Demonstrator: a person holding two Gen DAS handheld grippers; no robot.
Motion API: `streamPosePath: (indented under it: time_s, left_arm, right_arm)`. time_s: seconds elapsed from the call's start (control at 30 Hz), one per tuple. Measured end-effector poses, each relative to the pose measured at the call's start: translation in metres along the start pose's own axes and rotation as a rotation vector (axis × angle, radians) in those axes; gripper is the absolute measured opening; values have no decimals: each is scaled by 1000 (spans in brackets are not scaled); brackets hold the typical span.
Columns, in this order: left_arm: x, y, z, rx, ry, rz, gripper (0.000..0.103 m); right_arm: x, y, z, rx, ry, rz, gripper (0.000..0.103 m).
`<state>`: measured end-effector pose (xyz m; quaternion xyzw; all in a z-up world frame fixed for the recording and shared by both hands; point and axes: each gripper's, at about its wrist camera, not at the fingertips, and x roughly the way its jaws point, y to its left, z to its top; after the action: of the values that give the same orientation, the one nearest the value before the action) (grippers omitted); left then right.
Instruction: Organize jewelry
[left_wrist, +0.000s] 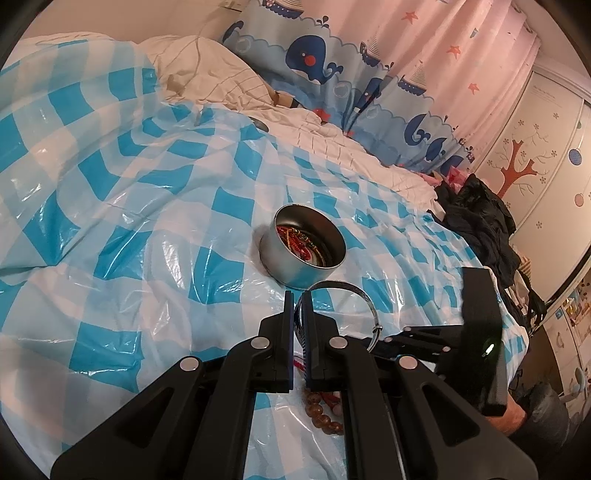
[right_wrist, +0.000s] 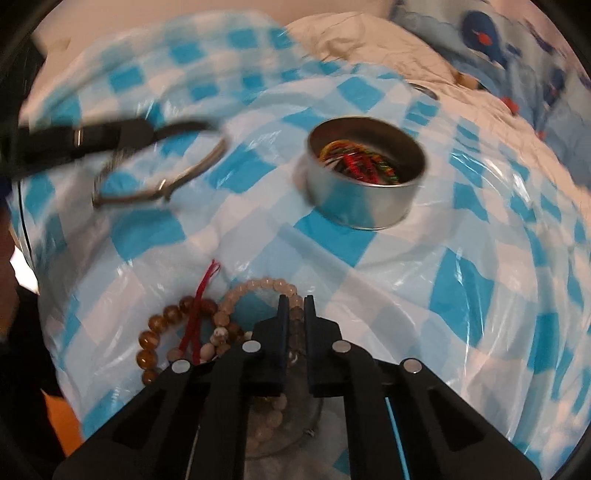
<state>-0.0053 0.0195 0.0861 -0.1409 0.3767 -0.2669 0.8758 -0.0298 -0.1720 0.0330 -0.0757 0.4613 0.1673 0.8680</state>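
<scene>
Jewelry lies around the round tin (right_wrist: 364, 177) on the checked plastic sheet (right_wrist: 461, 295): the left gripper (left_wrist: 299, 314) pinches a silver bangle (left_wrist: 343, 291) just before the tin, and the right gripper (right_wrist: 295, 314) clamps a pale bead bracelet (right_wrist: 258, 291) nearer the camera.

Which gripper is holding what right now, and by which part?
The left gripper pinches the silver bangle by its band. The right gripper is shut on the pale bead bracelet, on beads at one side of its loop.
</scene>
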Motion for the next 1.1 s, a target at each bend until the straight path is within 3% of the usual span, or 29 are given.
streamPosePath:
  time_s: [0.27,0.5,0.8,0.97,1.03,1.07,1.1]
  left_arm:
    - [5,-1,0,-6,6,-7,3]
    - [42,-18,26,42,-1,27,3]
    - [113,-21,66,56,20,83,4]
    - [119,-6,71,6,14,117,6]
    - [113,-3,69,-7,14,117,8]
    - [109,-1,68,-10,11,119,11]
    - [105,1,66,-13,7,120,14]
  right_arm:
    - [-45,-36,5,188,-192,72,8]
    - [-70,-58,38,213,-302,75,8]
    - [-56,-76,92,245,-362,127,8]
    - [-15,-81,112,288,-307,164,9]
    - [5,-89,110,324,-258,106,23]
    - [5,-92,106,346,-263,86,36]
    - [2,-95,102,362,-274,75,39]
